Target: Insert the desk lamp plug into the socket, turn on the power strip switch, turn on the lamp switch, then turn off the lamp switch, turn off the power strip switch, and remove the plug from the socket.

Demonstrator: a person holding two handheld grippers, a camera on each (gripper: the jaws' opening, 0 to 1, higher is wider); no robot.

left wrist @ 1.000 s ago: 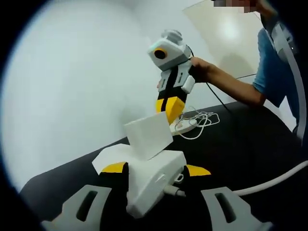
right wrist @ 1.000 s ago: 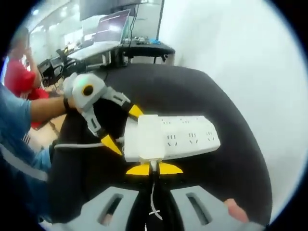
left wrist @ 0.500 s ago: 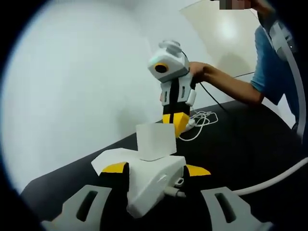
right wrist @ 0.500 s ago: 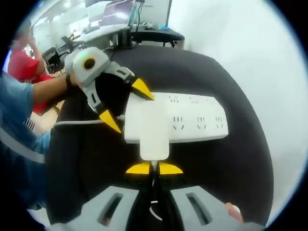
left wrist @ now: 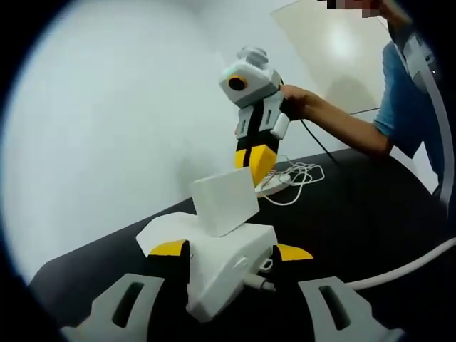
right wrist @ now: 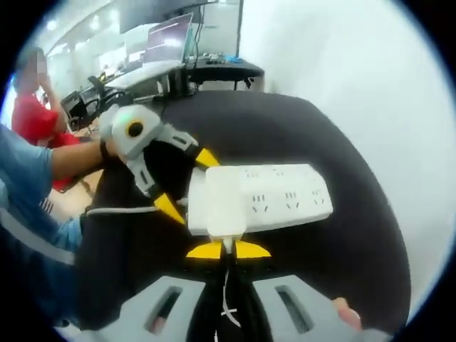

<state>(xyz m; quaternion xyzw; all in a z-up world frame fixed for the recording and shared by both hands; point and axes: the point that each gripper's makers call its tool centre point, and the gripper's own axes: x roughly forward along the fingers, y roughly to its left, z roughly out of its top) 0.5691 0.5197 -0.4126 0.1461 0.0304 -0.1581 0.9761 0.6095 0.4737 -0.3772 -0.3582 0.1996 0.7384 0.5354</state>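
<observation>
Plug (right wrist: 221, 211) pinched in right gripper (right wrist: 228, 249), jaws narrow on it, sitting over end of strip (right wrist: 285, 197) on black table (right wrist: 342, 263). Left gripper (left wrist: 231, 251) clamping strip's end, jaws wide around it.

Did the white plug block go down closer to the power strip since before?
Yes. In the right gripper view the plug block, which hung off the power strip's near edge half a second ago, now overlaps its end.
</observation>
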